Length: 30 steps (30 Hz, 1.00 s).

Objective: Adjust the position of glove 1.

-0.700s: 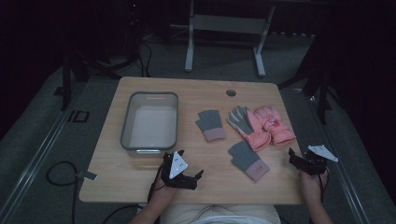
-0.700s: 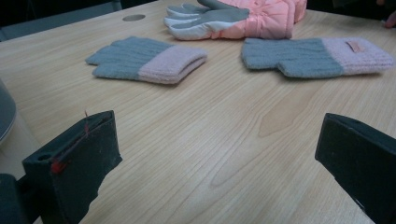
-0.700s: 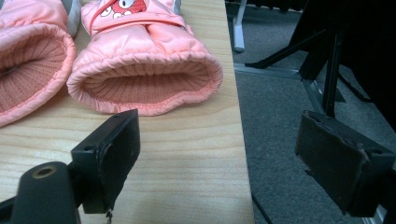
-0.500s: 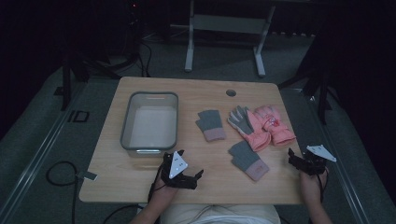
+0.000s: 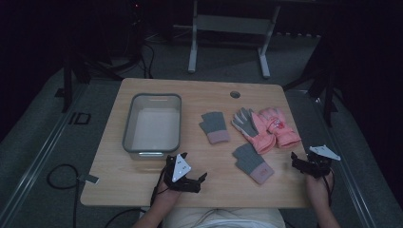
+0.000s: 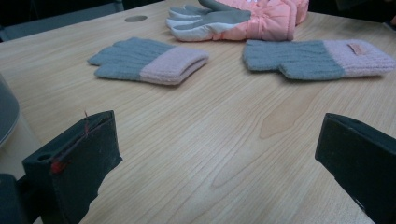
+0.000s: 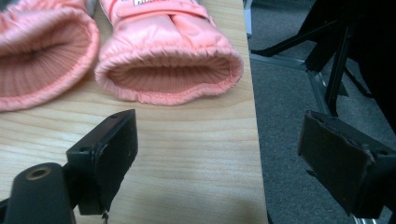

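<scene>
A grey bin (image 5: 152, 122) sits at the table's (image 5: 119, 185) left. Below it the left gripper (image 5: 192, 172) rests on the wood, jaws wide and empty. Two grey knit gloves (image 5: 215, 127) (image 5: 253, 163) lie mid-table, with two pink gloves (image 5: 268, 129) just beyond. The right gripper (image 5: 300, 164) hovers at the right edge near the pink cuffs (image 7: 168, 70), jaws wide, empty.

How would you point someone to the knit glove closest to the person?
Start at the wooden table and find the clear bin on its left. Right of the bin lie four gloves; the nearest grey knit glove sits closest to the front edge. Unlike the puffy pink pair, it is flat, grey, pink-cuffed.
</scene>
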Each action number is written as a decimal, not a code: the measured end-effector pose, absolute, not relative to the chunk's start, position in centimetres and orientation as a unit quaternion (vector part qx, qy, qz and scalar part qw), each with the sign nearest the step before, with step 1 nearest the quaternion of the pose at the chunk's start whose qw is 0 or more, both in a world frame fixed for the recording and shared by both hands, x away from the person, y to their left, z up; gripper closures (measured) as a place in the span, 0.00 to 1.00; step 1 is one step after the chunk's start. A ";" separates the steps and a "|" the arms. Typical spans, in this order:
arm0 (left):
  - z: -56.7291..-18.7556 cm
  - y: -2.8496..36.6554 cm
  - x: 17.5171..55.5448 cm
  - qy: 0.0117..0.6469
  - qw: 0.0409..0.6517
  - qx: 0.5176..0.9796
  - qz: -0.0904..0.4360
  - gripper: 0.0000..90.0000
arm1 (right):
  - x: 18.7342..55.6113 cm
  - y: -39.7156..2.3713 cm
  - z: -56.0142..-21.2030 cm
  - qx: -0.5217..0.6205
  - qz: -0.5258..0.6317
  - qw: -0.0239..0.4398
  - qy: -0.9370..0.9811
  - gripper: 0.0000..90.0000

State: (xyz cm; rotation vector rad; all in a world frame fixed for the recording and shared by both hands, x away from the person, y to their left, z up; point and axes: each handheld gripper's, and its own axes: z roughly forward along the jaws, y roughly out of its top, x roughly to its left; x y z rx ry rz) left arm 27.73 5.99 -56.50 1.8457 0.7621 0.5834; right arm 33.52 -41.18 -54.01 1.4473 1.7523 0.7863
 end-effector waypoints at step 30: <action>-56.5 6.0 27.7 0.314 0.507 0.765 0.244 0.00 | 39.5 -35.1 -46.4 0.516 0.370 0.280 0.720 0.12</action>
